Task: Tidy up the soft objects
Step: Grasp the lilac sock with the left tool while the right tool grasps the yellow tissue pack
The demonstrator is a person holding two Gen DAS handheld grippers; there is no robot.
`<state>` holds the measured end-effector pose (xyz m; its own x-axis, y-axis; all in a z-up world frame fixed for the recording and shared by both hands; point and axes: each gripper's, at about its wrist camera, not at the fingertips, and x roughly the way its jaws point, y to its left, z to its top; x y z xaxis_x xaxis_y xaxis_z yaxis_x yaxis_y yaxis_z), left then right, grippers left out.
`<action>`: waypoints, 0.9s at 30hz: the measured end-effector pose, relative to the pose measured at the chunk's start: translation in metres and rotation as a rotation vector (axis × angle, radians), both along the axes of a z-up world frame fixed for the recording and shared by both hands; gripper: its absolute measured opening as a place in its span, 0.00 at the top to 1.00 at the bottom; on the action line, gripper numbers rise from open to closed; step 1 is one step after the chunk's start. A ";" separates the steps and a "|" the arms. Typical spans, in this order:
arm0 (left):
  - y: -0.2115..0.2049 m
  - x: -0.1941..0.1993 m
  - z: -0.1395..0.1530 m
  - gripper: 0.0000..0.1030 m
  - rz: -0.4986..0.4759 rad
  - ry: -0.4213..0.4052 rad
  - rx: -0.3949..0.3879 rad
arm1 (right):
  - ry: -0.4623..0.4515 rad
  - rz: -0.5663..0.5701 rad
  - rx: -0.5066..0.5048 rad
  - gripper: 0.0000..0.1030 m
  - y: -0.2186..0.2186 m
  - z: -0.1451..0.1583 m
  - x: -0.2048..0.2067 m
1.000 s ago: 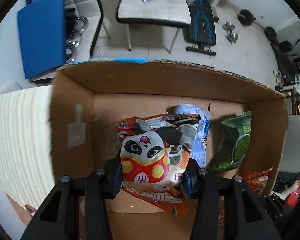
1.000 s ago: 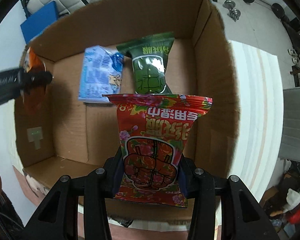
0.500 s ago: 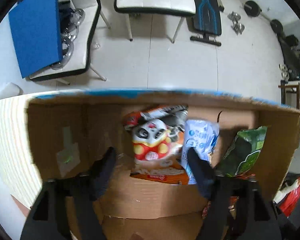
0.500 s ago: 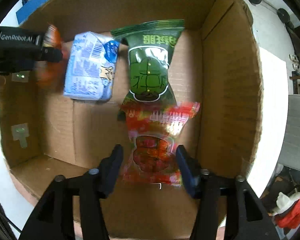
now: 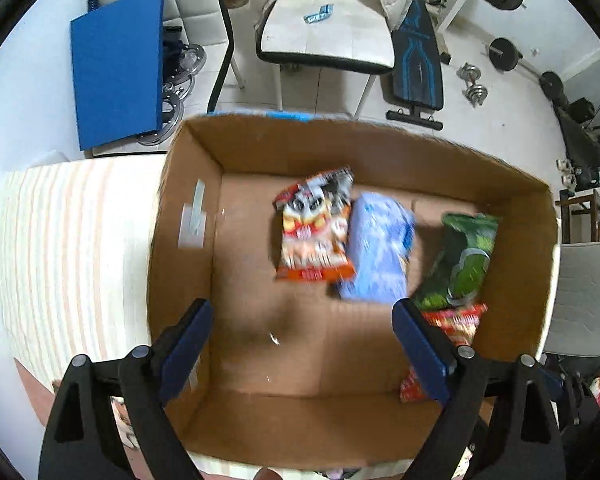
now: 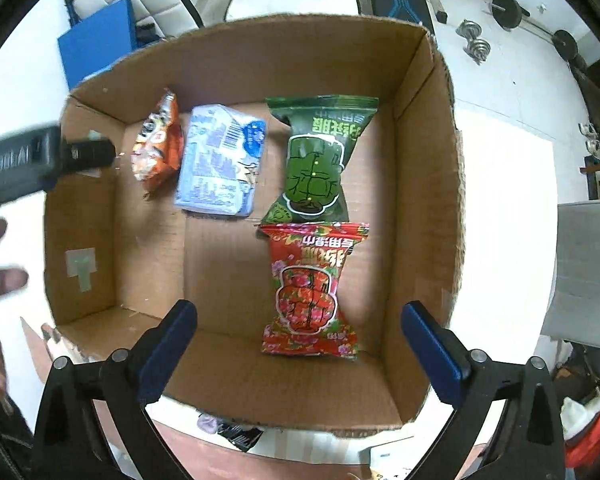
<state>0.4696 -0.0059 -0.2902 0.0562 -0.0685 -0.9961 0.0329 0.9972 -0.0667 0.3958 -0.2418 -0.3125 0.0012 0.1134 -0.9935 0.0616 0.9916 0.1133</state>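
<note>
Left wrist view: a striped pale surface [image 5: 72,248] is carrying the cardboard box [image 5: 188,184] at frame centre; a white chair [image 5: 324,36], blue board [image 5: 116,68] and dumbbells [image 5: 474,84] are filling the top. The left tool [image 5: 300,340] is hanging wide apart, empty, over the orange panda bag [image 5: 314,236] and blue pack [image 5: 376,248].

Right wrist view: the right tool [image 6: 300,344] is gaping empty above the red bag [image 6: 310,288], lying below the green bag [image 6: 320,156]; both are showing Chinese print.

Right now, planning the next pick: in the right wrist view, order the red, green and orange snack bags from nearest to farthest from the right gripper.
1. Red bag, just ahead of the right gripper.
2. Green bag, behind it.
3. Orange bag, far left.
</note>
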 end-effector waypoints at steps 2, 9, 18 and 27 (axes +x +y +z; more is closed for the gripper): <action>-0.002 -0.023 0.013 0.11 -0.004 -0.037 0.011 | -0.027 -0.002 0.024 0.00 -0.004 0.011 -0.010; -0.011 -0.122 0.041 0.11 -0.090 -0.159 0.038 | -0.089 -0.022 0.066 0.00 -0.029 0.042 -0.082; -0.049 -0.177 -0.048 0.37 -0.236 0.049 0.001 | 0.038 -0.180 0.012 0.00 -0.100 0.009 -0.203; -0.078 -0.180 -0.112 0.38 -0.303 0.133 0.091 | 0.193 -0.209 -0.018 0.00 -0.126 -0.068 -0.253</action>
<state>0.2893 -0.0837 -0.4025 -0.0838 0.0268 -0.9961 0.3254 0.9456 -0.0020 0.1427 -0.3678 -0.3807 -0.1666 0.1126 -0.9796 0.2840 0.9568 0.0617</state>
